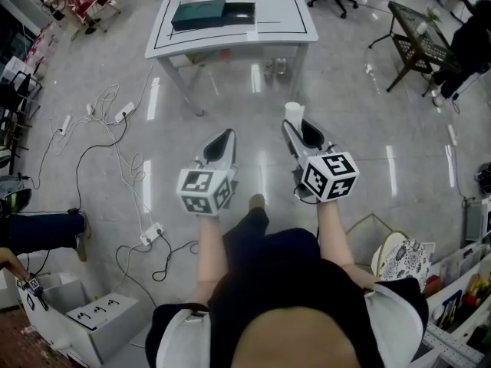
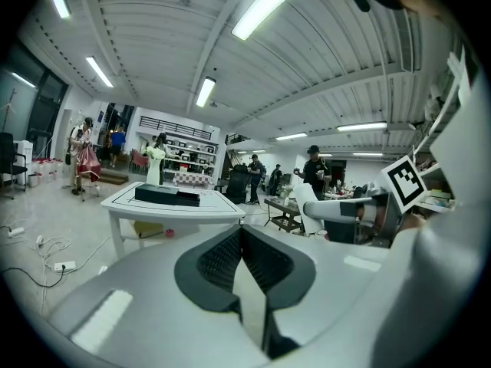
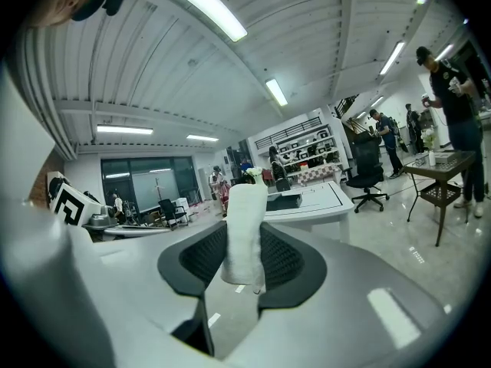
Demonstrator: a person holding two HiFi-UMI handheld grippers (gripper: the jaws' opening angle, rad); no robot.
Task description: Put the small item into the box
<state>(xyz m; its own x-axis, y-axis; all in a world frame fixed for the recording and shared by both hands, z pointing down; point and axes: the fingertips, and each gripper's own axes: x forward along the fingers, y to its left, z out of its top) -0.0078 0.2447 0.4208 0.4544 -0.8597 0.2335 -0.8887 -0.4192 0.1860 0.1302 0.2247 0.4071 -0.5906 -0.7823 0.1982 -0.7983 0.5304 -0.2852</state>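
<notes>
**White roll gripped, box well ahead on the worktop**

The right tongs [image 3: 244,236] are closed part-way on a small white roll of soft-looking material [image 3: 245,213]. The roll stands upright between the pads, its long axis rising above the tips. The left tongs [image 2: 241,230] are brought together at the tips with nothing between them. The person stands on a glossy grey floor [image 1: 360,136] and holds both tongs out in front, side by side and close to level.

The dark green rectangular box [image 1: 198,14] lies on a white worktop with black line markings [image 1: 284,18], well apart from both tongs. In the head view it sits straight ahead and a little to the left. Its long axis runs across the person's line of approach. A darker flat piece [image 1: 239,12] lies touching its right end; whether that is the lid or the open tray cannot be told from here.

The left tongs line up more closely with the box, but the right tongs carry the white roll. The task looks to be in its carrying stage. The coming move probably means bringing the right tongs forward and slightly leftward over the near edge of the worktop.
</notes>
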